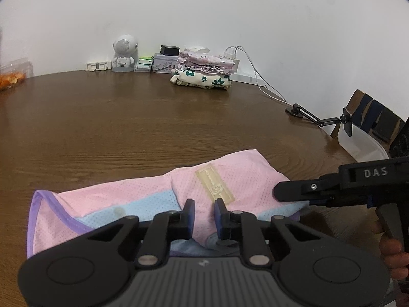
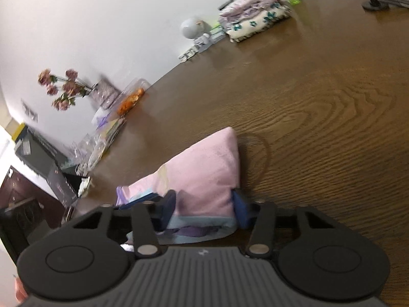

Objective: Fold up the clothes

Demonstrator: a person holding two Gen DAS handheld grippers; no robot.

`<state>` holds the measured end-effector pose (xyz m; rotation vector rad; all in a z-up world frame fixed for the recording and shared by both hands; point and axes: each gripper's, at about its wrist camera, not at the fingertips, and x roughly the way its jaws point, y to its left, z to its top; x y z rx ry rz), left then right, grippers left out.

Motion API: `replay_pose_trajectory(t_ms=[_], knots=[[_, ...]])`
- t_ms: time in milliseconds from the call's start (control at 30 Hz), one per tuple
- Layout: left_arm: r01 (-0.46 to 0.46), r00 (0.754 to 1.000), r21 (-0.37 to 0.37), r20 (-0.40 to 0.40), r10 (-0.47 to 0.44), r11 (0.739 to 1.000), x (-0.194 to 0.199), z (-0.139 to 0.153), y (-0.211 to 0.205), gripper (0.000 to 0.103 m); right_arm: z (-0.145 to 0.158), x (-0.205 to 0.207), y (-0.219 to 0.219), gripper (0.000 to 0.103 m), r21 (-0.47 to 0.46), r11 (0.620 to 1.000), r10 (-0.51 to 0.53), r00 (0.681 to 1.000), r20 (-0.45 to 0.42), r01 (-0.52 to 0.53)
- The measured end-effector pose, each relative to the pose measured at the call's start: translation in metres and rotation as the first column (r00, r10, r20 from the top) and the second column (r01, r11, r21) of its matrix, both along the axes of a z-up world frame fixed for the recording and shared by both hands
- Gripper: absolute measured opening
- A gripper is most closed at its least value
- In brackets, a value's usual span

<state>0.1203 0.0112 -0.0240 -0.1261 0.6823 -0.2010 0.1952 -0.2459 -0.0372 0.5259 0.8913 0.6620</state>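
1. Pink mesh garment (image 1: 143, 192) with blue band and purple trim, lying partly folded at the near edge of the wooden bench (image 1: 153, 117); label patch facing up.
2. Left gripper (image 1: 204, 211): fingers drawn close together, pinching a ridge of pink cloth near the label, probably to lift that layer for the next fold.
3. Right gripper (image 2: 208, 204): fingers part-closed around the garment's bunched right end; firm pressure on the cloth cannot be told.
4. Folded clothes stack (image 1: 204, 70) kept well apart by the far wall, likely the finished pile.
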Motion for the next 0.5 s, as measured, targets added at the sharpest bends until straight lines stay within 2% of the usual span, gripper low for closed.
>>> replay_pose_trajectory(t_ms=[67,200,267,367,500], knots=[[0.001,1.0,-0.007,0.0,-0.001,1.0,0.001,0.0,0.001,0.016,-0.002,0.002,-0.002,0.039,0.016,1.0,-0.001,1.0,-0.012,0.002],[0.006,1.0,-0.002,0.001,-0.006,1.0,0.002,0.0,-0.001,0.016,0.0,0.002,0.0,0.022,0.01,1.0,-0.001,1.0,-0.006,0.001],[0.016,1.0,-0.001,0.0,-0.016,1.0,0.005,0.0,-0.003,0.016,0.006,0.001,0.002,0.019,-0.01,1.0,0.005,1.0,0.018,-0.005],[0.053,0.999,-0.003,0.0,-0.053,0.999,0.015,0.0,-0.015,0.016,0.023,0.0,0.0,0.017,-0.084,0.996,0.013,0.997,0.076,-0.007],[0.137,0.991,-0.02,-0.002,-0.137,0.99,0.041,0.0,-0.047,0.016,0.058,-0.002,-0.003,0.016,-0.267,0.964,0.039,0.979,0.202,0.017]])
